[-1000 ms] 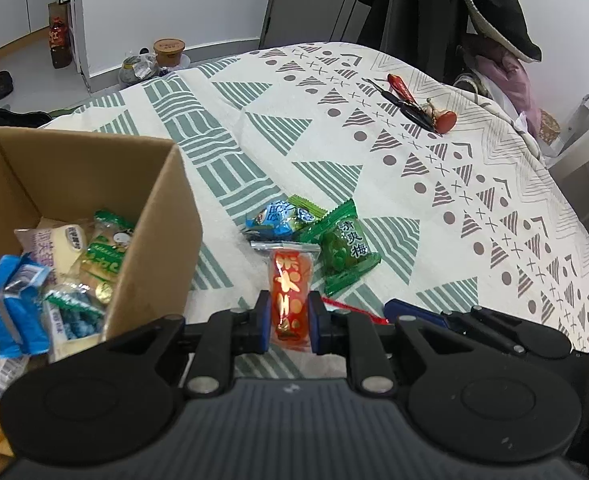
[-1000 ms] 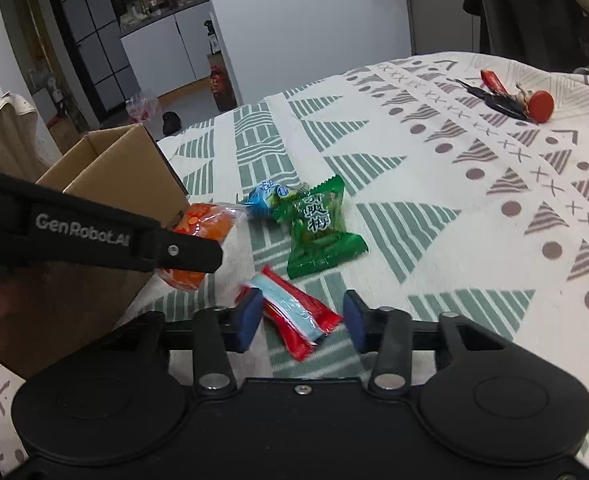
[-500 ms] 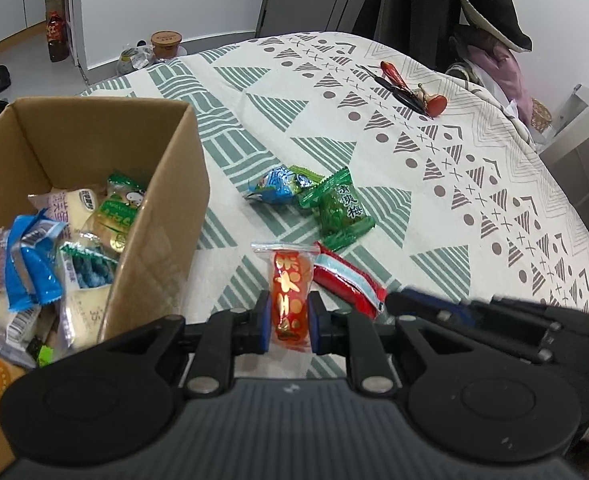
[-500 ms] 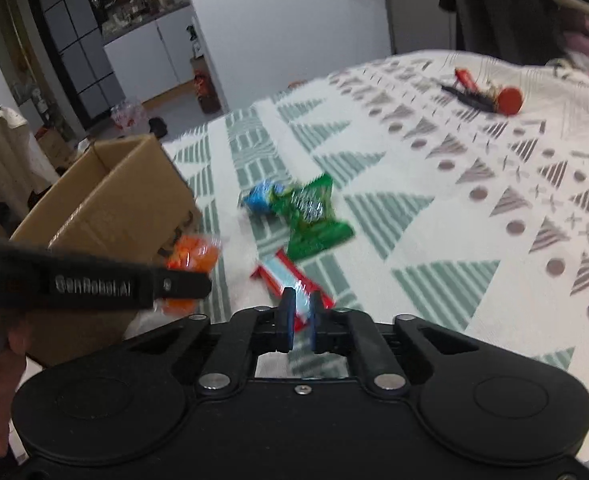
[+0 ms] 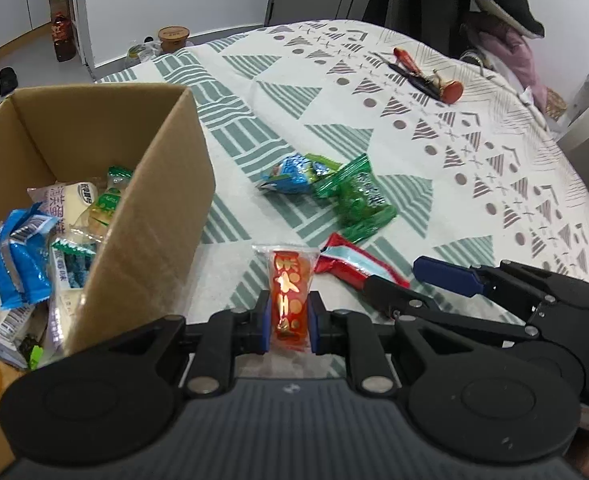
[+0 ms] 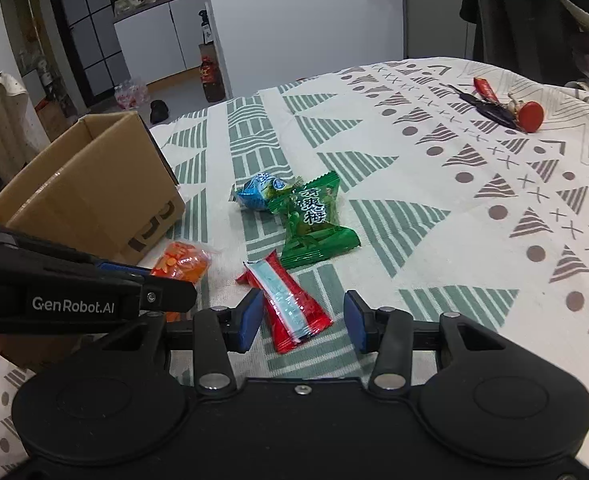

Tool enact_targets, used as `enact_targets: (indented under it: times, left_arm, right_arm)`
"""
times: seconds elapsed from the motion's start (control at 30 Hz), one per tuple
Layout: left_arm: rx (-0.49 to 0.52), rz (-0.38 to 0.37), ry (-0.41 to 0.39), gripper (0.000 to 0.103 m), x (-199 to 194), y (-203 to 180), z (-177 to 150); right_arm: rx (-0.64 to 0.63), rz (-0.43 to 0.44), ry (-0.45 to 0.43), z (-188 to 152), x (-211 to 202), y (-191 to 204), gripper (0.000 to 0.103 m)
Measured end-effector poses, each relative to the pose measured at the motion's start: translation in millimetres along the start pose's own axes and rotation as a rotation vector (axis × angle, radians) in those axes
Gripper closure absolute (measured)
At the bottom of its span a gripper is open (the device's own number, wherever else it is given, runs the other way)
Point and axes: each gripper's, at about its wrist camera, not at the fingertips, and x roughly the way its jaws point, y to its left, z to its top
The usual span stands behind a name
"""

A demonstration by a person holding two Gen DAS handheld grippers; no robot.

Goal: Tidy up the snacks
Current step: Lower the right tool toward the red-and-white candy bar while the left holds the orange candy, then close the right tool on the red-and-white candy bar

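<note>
Left tool (image 5: 287, 322) is clamped on an orange snack packet (image 5: 290, 296); the packet is pinched upright between the blue pads and held just beside the cardboard box (image 5: 150, 216), outside its right wall, above the patterned cloth (image 5: 434, 152). In the right wrist view the same packet (image 6: 182, 262) is seen at the box's near corner, just past the tip of the left tool.

Right tool (image 6: 303, 322) is released: the jaws have just been opening and stand apart, with a red snack bar (image 6: 290, 304) lying between them on the cloth. No pad contact on the bar can be seen; the left pad sits just beside its edge, the right pad is clear of it.

Still on the cloth: a green packet (image 6: 312, 220) just beyond the red bar, and a blue packet (image 6: 256, 194) touching the green one on its far left side.

The box (image 6: 90, 188) is open-topped and already loaded with several wrapped snacks (image 5: 34, 248), blue and pale wrappers mostly.

Far right on the cloth, well apart from the snacks, a bunch of keys with a red fob (image 6: 506, 108) is lying.
</note>
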Motion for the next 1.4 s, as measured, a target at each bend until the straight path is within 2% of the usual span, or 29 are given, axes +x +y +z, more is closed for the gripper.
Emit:
enact_targets:
  times: [0.2, 0.37, 0.57, 0.73, 0.83, 1.0, 1.1, 1.27, 1.4]
  left_arm:
    - [0.009, 0.035, 0.003, 0.083, 7.8, 3.0, 2.8]
    - [-0.006, 0.05, 0.023, 0.082, 13.9, 4.4, 2.7]
    - [-0.013, 0.074, 0.018, 0.082, 17.8, 3.4, 1.9]
    - [0.0, 0.07, 0.026, 0.082, 20.9, 2.4, 2.0]
    - [-0.02, 0.063, 0.031, 0.086, 16.9, 4.0, 4.4]
    - [-0.042, 0.049, -0.047, 0.087, -10.4, 4.4, 13.9]
    - [-0.051, 0.03, -0.058, 0.087, -19.6, 4.4, 20.4]
    - [-0.063, 0.019, -0.079, 0.087, -26.3, 4.9, 25.8]
    - [-0.07, 0.014, -0.084, 0.087, -27.8, 6.7, 25.5]
  right_arm:
    - [-0.045, -0.017, -0.016, 0.0, 6.5, 4.6, 0.057]
    - [-0.111, -0.087, -0.032, -0.2, 8.2, 8.6, 0.046]
    - [-0.159, -0.065, -0.051, 0.9, 17.5, 5.4, 0.045]
    - [-0.142, -0.043, -0.049, 1.7, 11.8, 0.9, 0.045]
    - [-0.125, -0.013, -0.056, 3.1, 8.5, -1.4, 0.041]
    - [-0.127, 0.024, -0.067, 6.6, 8.5, 3.2, 0.034]
    - [-0.115, 0.039, -0.056, 8.9, 12.0, 6.8, 0.029]
    - [-0.055, 0.036, -0.056, 13.5, 16.1, 12.2, 0.015]
    - [-0.013, 0.0, -0.051, 14.8, 24.4, 18.0, 0.016]
